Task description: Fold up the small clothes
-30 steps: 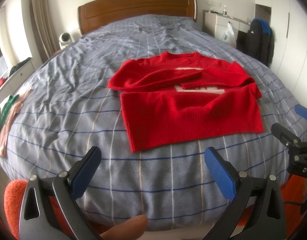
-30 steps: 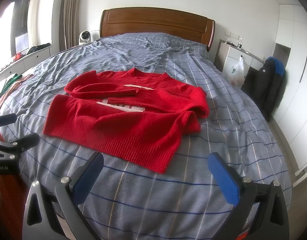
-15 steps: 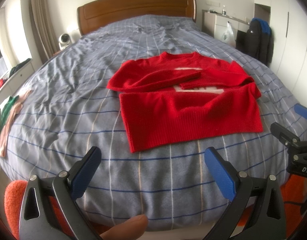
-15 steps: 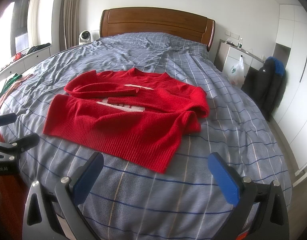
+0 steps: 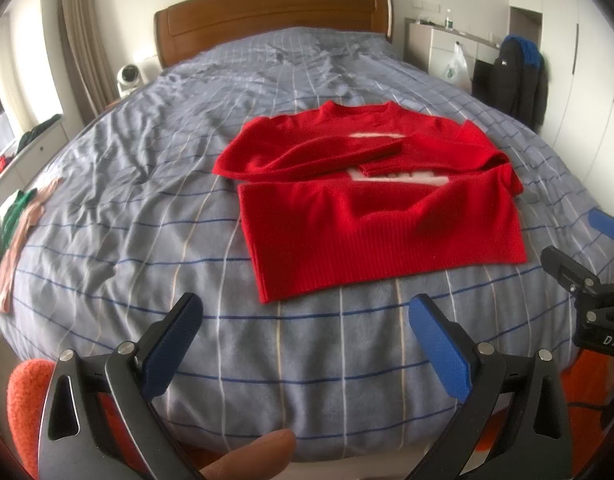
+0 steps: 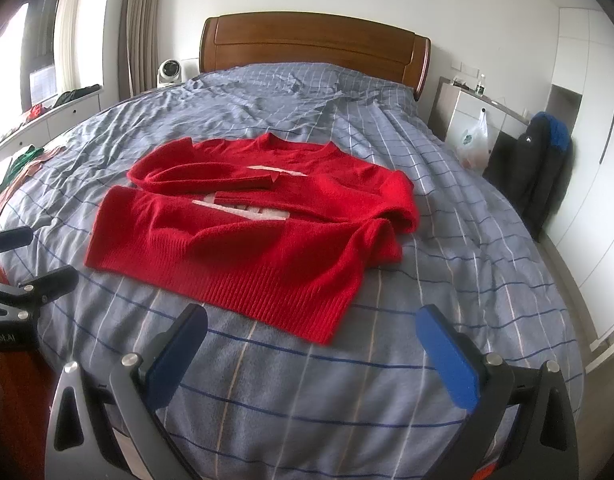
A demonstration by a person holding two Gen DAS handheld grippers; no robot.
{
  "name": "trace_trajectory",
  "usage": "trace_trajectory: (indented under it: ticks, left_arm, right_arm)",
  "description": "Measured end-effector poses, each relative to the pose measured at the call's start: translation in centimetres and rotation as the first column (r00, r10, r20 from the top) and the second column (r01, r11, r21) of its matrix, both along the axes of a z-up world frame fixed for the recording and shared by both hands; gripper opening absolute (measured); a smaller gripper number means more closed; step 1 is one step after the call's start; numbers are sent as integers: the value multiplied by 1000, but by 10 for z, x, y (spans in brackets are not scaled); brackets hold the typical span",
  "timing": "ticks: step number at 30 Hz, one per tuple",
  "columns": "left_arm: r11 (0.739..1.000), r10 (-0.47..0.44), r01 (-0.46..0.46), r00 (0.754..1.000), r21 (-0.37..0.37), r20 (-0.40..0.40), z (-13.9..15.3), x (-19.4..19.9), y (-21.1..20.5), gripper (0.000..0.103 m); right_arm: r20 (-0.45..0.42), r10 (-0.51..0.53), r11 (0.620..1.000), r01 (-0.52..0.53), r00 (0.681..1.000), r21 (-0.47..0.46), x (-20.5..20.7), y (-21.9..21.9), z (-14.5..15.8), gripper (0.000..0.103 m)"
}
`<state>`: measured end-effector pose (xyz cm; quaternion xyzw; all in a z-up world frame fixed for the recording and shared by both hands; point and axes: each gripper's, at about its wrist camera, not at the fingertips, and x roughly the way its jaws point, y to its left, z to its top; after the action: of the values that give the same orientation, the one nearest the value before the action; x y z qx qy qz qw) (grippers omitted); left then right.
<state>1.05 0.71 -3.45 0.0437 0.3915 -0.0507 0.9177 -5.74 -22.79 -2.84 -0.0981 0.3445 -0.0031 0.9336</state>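
A red knit sweater (image 5: 371, 208) (image 6: 247, 240) lies flat on the bed, both sleeves folded across its chest over a white logo. Its ribbed hem faces me. My left gripper (image 5: 307, 344) hovers open above the bedspread, short of the hem's left corner, with nothing between its blue pads. My right gripper (image 6: 311, 352) is also open and empty, just short of the hem's right corner. Each gripper shows at the edge of the other's view.
The bed (image 5: 147, 200) has a grey-blue checked cover and a wooden headboard (image 6: 307, 48). Green and pink clothes (image 5: 15, 232) lie at its left edge. A dark jacket (image 6: 539, 168) hangs to the right beside a white cabinet. A fingertip (image 5: 251, 456) shows at the bottom.
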Motion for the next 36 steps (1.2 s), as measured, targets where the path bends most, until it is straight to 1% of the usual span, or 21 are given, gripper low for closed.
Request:
trace_trajectory:
  ticks: [36]
  left_arm:
    - [1000,-2,2,1000,0,0,0,0,-1,103]
  right_arm:
    - [-6,4,1000,-4,1000,-4,-1,4,-3,103]
